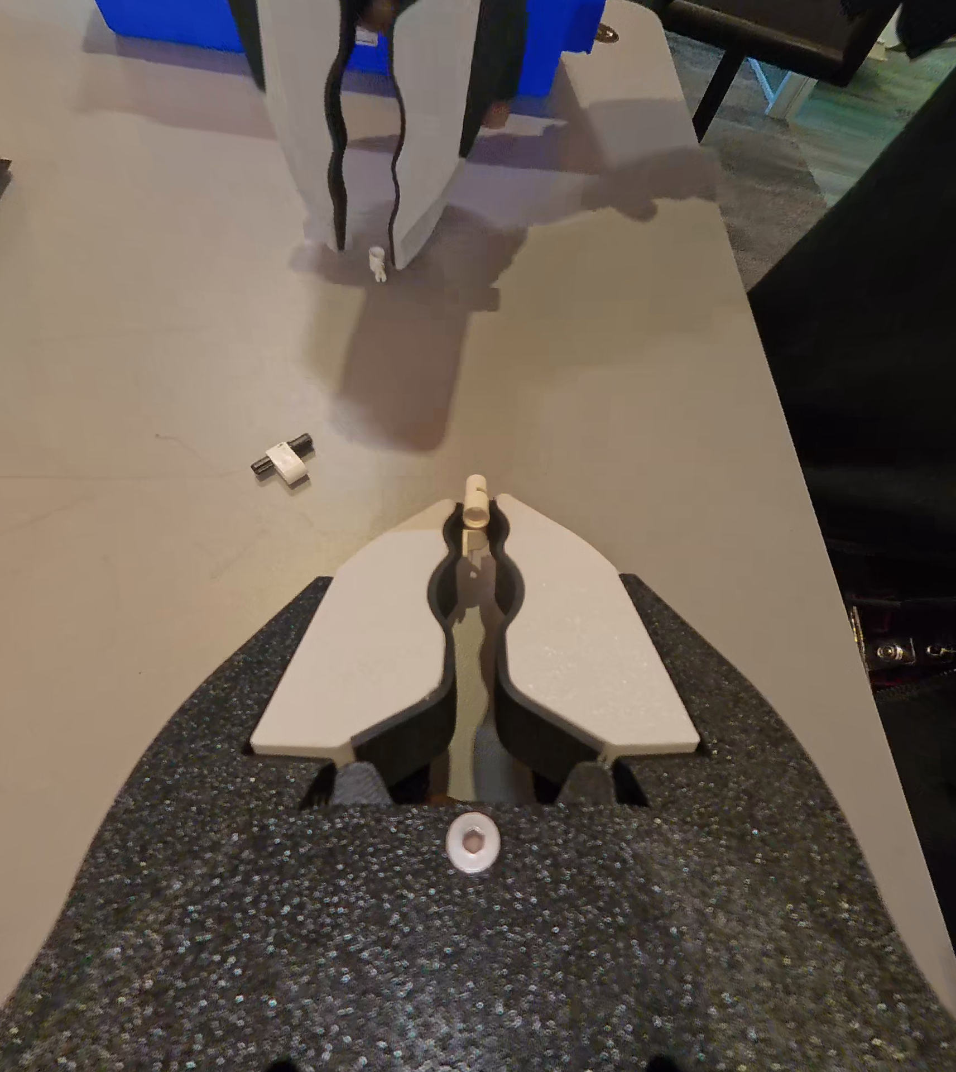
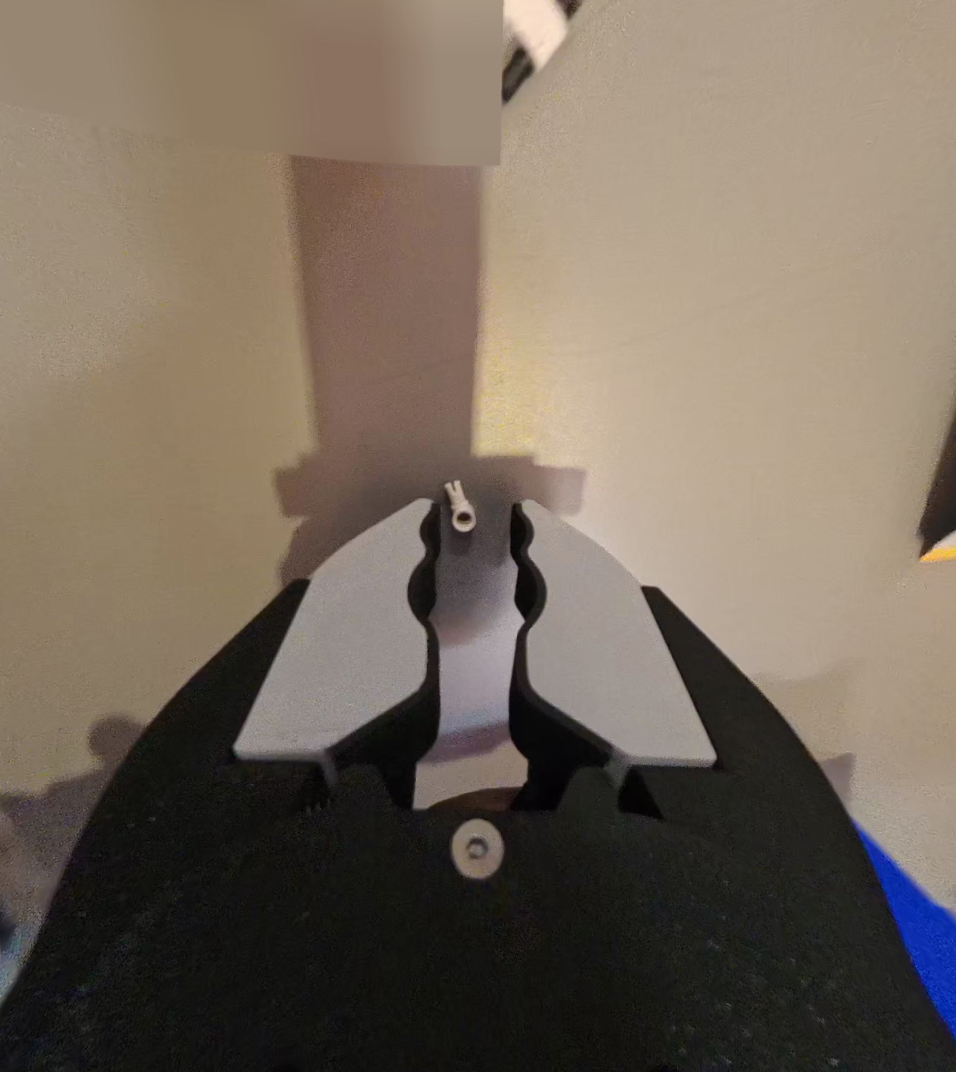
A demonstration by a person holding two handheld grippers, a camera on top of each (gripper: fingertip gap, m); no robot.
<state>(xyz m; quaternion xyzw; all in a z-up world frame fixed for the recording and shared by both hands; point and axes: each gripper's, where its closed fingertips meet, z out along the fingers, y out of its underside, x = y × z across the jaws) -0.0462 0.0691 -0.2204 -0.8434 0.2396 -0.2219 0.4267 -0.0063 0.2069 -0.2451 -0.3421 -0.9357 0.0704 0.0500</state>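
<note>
Grey table (image 1: 116, 290): a blue box (image 1: 174, 23) lies beyond the right gripper (image 2: 472, 510), whose parted fingers straddle, without touching, a small white peg (image 2: 458, 507) lying nearer its left fingertip. The left gripper (image 1: 476, 510) is clamped narrowly on a cream peg (image 1: 476, 499) jutting past its fingertips. A black-and-white connector (image 1: 284, 458) lies to their left.

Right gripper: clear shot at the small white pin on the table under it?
Probably yes. The right gripper is open, its jaws straddling the small white pin, which lies free on the grey table nearer one finger. Nothing sits between them. The left gripper is apart, shut on a cream connector.
</note>
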